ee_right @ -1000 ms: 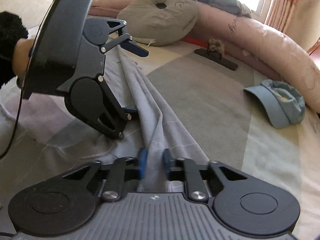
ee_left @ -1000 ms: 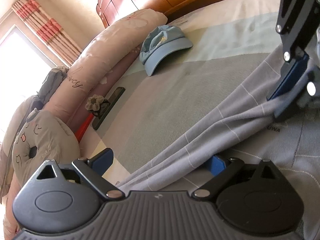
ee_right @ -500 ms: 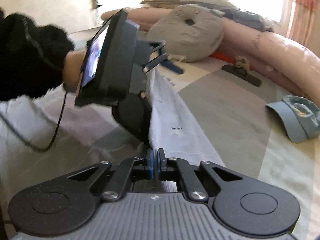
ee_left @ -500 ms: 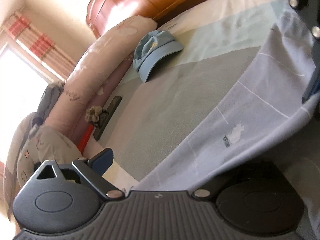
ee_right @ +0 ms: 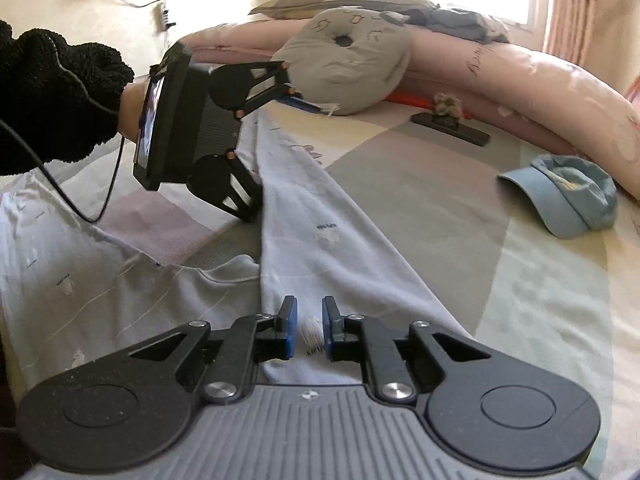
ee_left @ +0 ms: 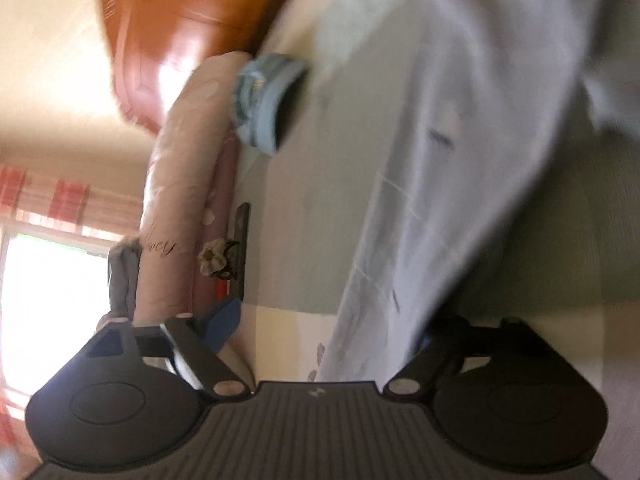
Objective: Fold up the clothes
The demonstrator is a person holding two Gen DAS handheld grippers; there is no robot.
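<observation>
- The pale grey garment lies on the bed; one long strip of it is doubled over and runs from the right tool toward the left tool, while the rest spreads flat to the left in the right wrist view.
- The right tool has its fingers a little apart and opening; cloth sits between them, but the pads do not seem to press on it, so I judge this end as being let go.
- The left tool stands wide with its jaws closing; in its own blurred view the cloth passes between the fingers, one blue pad plainly clear of it. It grips nothing.
- Done, as it looks: a first lengthwise fold of one side.
- Left: the other side, any crosswise folds, and smoothing.
- A blue cap and a grey cushion sit well apart from the garment.
</observation>
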